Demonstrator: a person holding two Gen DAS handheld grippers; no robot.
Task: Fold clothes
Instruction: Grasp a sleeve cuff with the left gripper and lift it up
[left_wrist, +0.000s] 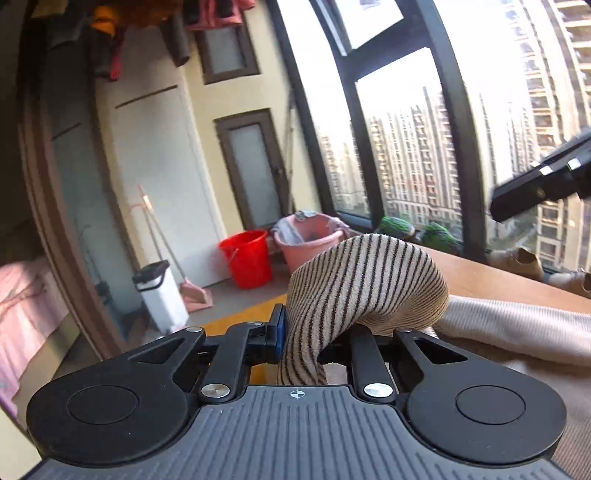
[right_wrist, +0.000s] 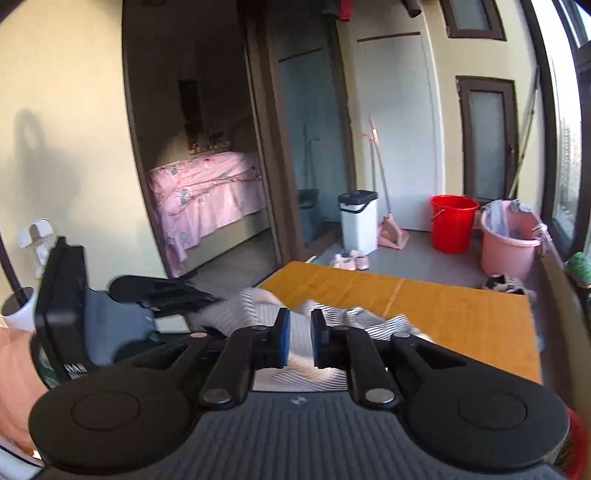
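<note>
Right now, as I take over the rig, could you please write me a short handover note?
Left hand-held gripper: shut on a fold of the striped garment, lifted above the table.
Right hand-held gripper: open, holding nothing, over the striped cloth on the table.
Done: one edge picked up.
Left: probably carry that edge across, lay it flat, finish the folding.

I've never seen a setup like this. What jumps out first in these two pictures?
Probably the striped garment, bunched up and pinched between the black fingers of the left gripper, close to the camera. Behind it, tall apartment towers fill the big window. In the right wrist view, a bright red bucket stands on the floor beside a pink tub.
</note>
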